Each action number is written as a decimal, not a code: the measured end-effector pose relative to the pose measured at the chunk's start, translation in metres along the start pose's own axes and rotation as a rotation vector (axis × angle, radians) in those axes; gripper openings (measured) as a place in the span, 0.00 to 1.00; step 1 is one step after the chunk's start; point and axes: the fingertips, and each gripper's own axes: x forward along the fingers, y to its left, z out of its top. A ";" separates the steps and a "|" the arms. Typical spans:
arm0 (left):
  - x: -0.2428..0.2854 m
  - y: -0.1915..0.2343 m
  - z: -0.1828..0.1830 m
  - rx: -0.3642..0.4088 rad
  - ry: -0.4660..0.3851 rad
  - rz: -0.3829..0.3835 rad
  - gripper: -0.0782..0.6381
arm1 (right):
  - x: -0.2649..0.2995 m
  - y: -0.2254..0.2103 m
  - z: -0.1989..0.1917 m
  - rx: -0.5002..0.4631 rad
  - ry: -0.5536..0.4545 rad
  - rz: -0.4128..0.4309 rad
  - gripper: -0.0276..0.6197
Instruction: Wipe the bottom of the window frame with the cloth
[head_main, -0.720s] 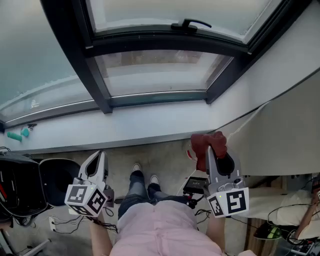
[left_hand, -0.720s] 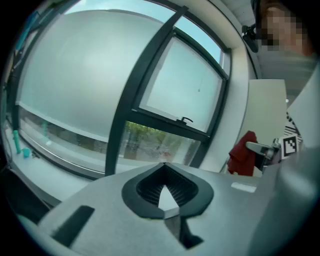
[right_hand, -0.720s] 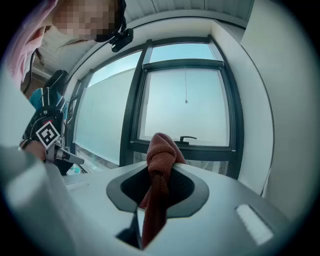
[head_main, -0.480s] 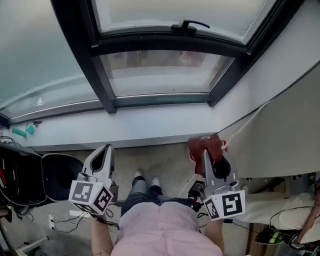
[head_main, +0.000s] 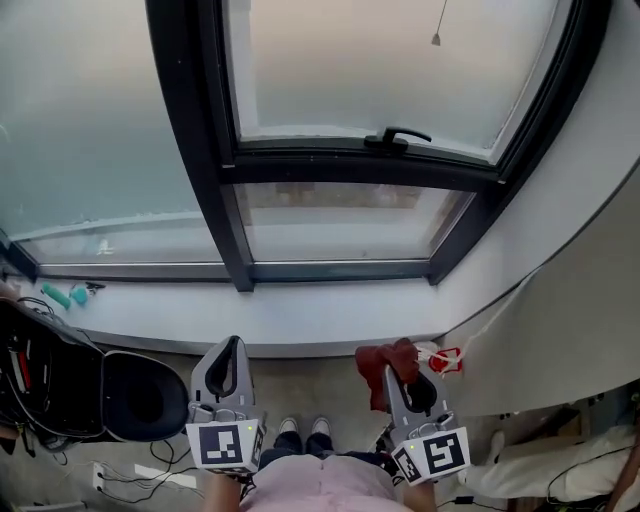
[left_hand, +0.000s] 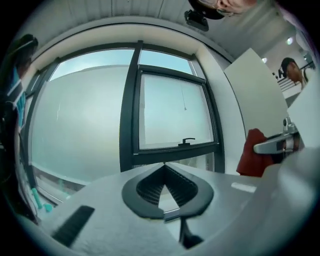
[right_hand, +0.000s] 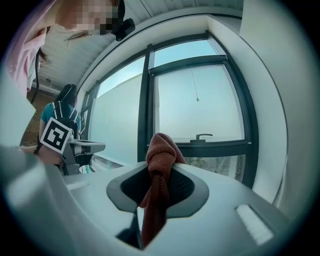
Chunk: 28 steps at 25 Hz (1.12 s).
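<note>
both grippers have dropped back from the window, the right gripper (head_main: 398, 378) clamped on the red cloth (head_main: 380, 360) short of the sill's (head_main: 300, 318) near edge, the left gripper (head_main: 231, 352) closed on nothing, so wiping the frame's bottom rail (head_main: 340, 271) seems not yet begun.

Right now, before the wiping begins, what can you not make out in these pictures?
- Bottom frame rail: left gripper view, hidden behind the left gripper's own body.
- Cloth, lower end: right gripper view, it drops out of sight between the right gripper's fingers and body.
- Teal items on the sill: head view, too small to identify.
</note>
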 end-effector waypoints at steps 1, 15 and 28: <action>0.001 0.000 -0.001 -0.011 0.001 -0.008 0.11 | 0.002 0.002 0.001 -0.005 -0.001 0.007 0.18; 0.001 -0.005 0.008 -0.073 -0.040 -0.011 0.11 | 0.009 -0.004 0.019 -0.047 -0.050 0.037 0.18; -0.007 -0.012 -0.006 -0.062 -0.015 0.026 0.11 | -0.002 -0.039 0.032 -0.088 -0.104 0.022 0.18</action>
